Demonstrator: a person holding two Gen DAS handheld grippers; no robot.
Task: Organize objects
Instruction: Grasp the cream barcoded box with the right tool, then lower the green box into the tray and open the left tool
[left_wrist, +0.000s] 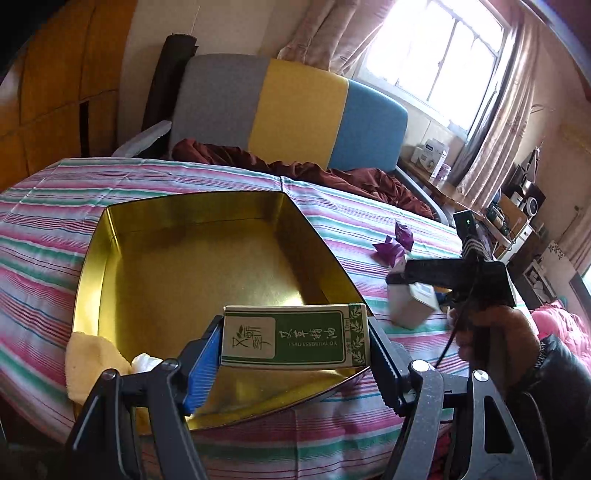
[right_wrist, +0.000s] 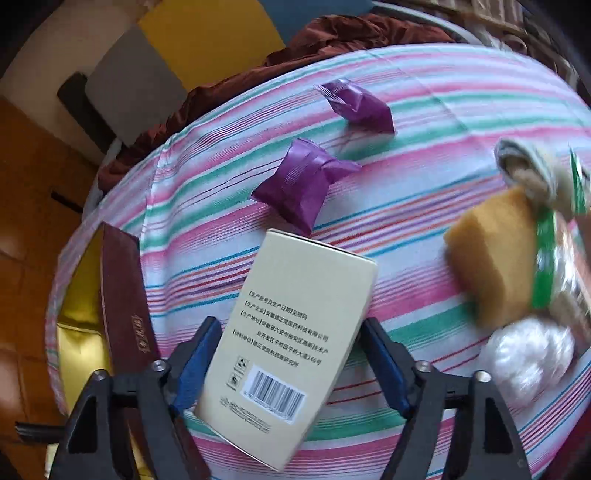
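A bed (left_wrist: 55, 229) is covered by a smooth cotton sheet striped in pink, green and white, with a rumpled dark red blanket (left_wrist: 332, 173) bunched at its far edge below a padded headboard (left_wrist: 288, 107) in grey, yellow and blue panels. On the sheet a broad, shallow metal tin (left_wrist: 184, 266) with a glossy gold inside is laid open; its floor is largely bare, with only a soft pale yellow cloth (left_wrist: 92, 354) draped over its near rim. In the right wrist view the tin's dark red outer wall (right_wrist: 125, 314) is seen just left of the right claw.

A flat green and cream carton (left_wrist: 295, 338) marked as essential oil is held crosswise in the left claw (left_wrist: 295, 354), both pads pressed on its short ends, above the tin's near corner.

A taller cream cardboard box (right_wrist: 288, 339) printed with a barcode is gripped by its long sides in the right claw (right_wrist: 286, 365), tilted over the sheet beside the tin.

Open striped sheet lies beyond the box, broken by two crinkled purple foil sachets (right_wrist: 295, 184) (right_wrist: 354, 105). To the right, blurred, a yellow sponge block (right_wrist: 491, 258), a green-trimmed wrapped packet (right_wrist: 546, 258) and a clear crumpled plastic ball (right_wrist: 528, 354) are crowded together near the bed's edge.
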